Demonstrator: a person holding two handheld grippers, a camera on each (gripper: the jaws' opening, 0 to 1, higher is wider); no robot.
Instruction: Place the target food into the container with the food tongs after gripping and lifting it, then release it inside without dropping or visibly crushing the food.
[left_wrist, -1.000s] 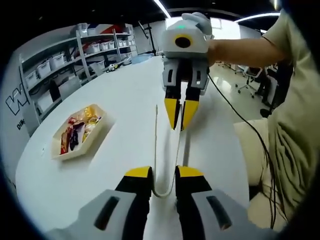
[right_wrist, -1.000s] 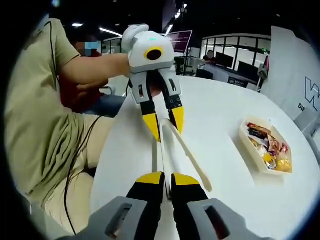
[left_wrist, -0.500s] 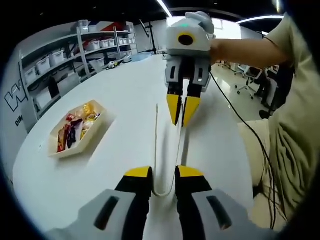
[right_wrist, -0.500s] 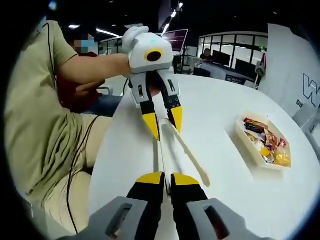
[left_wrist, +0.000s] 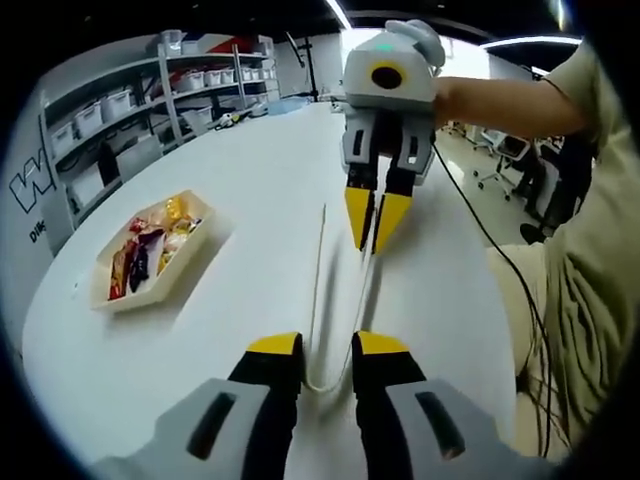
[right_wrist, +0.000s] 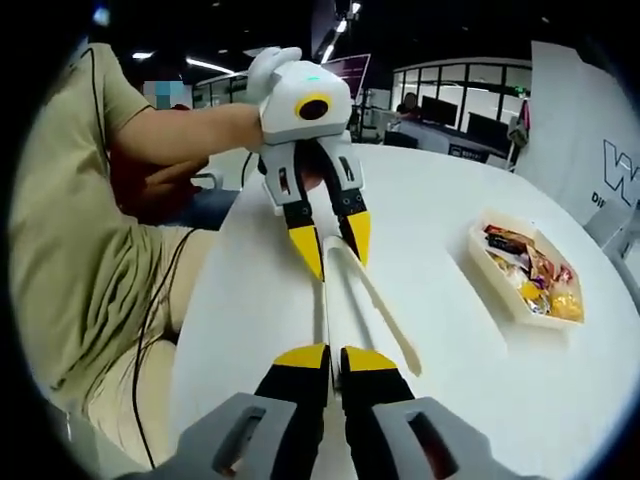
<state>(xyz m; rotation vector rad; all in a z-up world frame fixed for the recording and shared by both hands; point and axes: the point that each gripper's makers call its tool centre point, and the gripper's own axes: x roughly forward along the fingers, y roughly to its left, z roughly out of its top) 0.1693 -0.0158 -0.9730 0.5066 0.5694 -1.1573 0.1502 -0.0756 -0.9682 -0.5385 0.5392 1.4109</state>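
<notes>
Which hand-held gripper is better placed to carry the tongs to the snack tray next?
Probably the left hand-held gripper: its jaws straddle the bend of the tongs. The right hand-held gripper pinches one arm's tip. The tray lies off to one side.

Tongs (left_wrist: 318, 300) on table (left_wrist: 230, 300); tray (left_wrist: 150, 252) left.

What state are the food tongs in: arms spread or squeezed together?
Spread. In the left gripper view the food tongs form a narrow V, arms parting from the bend; the right gripper pinches one arm's tip.
</notes>
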